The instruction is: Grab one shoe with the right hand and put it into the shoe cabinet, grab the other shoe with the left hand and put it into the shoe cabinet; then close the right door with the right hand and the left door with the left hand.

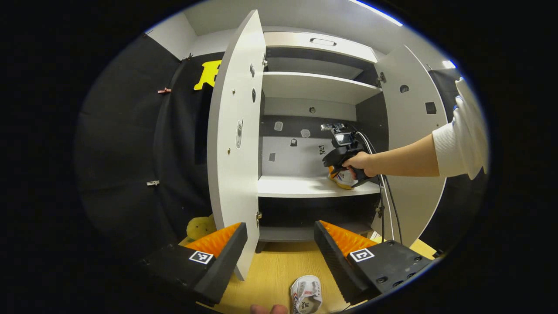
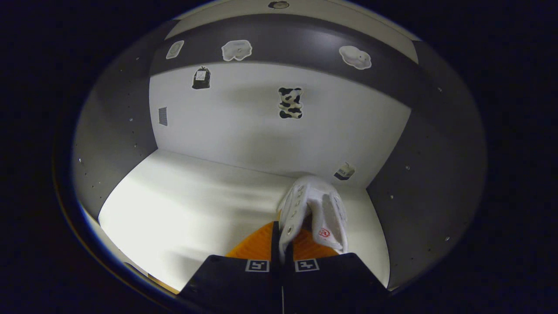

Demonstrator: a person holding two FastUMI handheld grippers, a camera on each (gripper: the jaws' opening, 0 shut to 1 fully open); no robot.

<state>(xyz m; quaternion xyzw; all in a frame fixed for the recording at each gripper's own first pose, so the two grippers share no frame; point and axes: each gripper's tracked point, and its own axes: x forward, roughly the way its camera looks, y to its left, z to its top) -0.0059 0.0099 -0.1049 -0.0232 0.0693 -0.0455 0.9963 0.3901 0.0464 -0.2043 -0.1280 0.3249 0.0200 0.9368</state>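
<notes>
In the left gripper view, a small white shoe [image 1: 306, 295] with coloured markings is lying on the wooden surface [image 1: 279, 270] at its near edge, toe pointing toward the camera, just beside the inner side of the right-hand finger. The left tongs [image 1: 281, 244] are hovering above it with the fingers spread wide, gripping nothing. A fingertip of the person is showing at the very bottom edge beside the shoe. A yellow soft object [image 1: 199, 226] is sitting near the far left of the surface, behind the left door [image 1: 235, 131], which is standing wide open.

Farther in, the shoe cabinet [image 1: 318, 87] is standing at the far edge of the surface with both doors open; the right door [image 1: 414, 131] is swung out to the right. A hand [image 1: 359, 163] in a white sleeve is reaching the right tongs [image 1: 338, 163] into the middle shelf [image 1: 305, 186], near its right end.

In the right gripper view, the right tongs [image 2: 282, 244] are pressed nearly together, pinching the upper edge of the other shoe [image 2: 314, 209], a white shoe with a row of eyelets and a small red mark. The shoe is sitting over the shelf's far right corner, close to the back wall [image 2: 244, 126], which is carrying small stickers.
</notes>
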